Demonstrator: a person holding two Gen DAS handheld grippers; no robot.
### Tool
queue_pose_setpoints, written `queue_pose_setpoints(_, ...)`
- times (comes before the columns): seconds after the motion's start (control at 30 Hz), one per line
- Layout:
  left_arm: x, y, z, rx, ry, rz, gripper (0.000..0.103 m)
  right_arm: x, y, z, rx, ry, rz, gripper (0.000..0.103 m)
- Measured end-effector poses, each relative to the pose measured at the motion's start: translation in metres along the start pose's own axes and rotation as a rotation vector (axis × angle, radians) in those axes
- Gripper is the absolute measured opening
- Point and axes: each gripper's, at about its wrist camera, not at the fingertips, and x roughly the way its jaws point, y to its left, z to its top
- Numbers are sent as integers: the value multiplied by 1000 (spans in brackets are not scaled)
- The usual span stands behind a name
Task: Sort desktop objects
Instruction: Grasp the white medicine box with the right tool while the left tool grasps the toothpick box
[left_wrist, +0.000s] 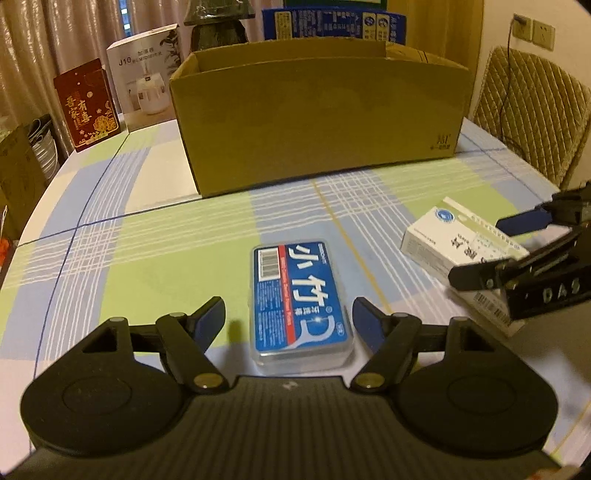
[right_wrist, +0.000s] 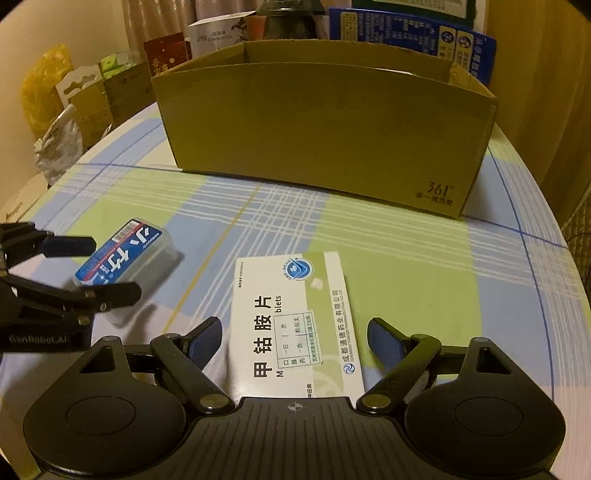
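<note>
I hold my left gripper spread around the blue floss case and my right gripper spread around the white medicine box on the tabletop; closing off-centre could skid either flat item away from the cardboard box

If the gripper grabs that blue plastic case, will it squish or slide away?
The blue case looks like hard clear plastic, so it probably won't squish. It lies flat on the tablecloth, so it is unlikely to roll or tip. Its sides look smooth and shiny, so it might slip a little between the open left gripper pads unless pinched squarely.
</note>
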Motion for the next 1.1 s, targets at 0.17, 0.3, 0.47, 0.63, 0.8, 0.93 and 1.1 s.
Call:
queue_pose_setpoints(0.17, 2, 4, -1, -42, -14, 3, 71, 4, 6, -1, -49, 2, -11, 83)
queue_pose_setpoints(0.3, 4, 3, -2, -50, -15, 7, 71, 5, 5, -2, -35, 13, -14, 83)
queue_pose_setpoints(0.47, 5, 1, -1, -51, -22, 15, 66, 6, 4, -2, -31, 26, -24, 82)
queue_pose_setpoints(0.63, 7, -2, -2, -43, -17, 19, 61, 7, 7, -3, -39, 36, -25, 69)
queue_pose_setpoints(0.8, 8, -3, -2, -42, -12, 14, 56, 7, 7, -3, -36, 37, -27, 69)
queue_pose_setpoints(0.93, 8, -2, -2, -50, -8, 12, 53, 7, 7, -3, -32, 38, -31, 68)
queue_pose_setpoints(1.1, 8, -2, -2, -54, -4, 11, 52, 7, 7, -3, -32, 38, -33, 68)
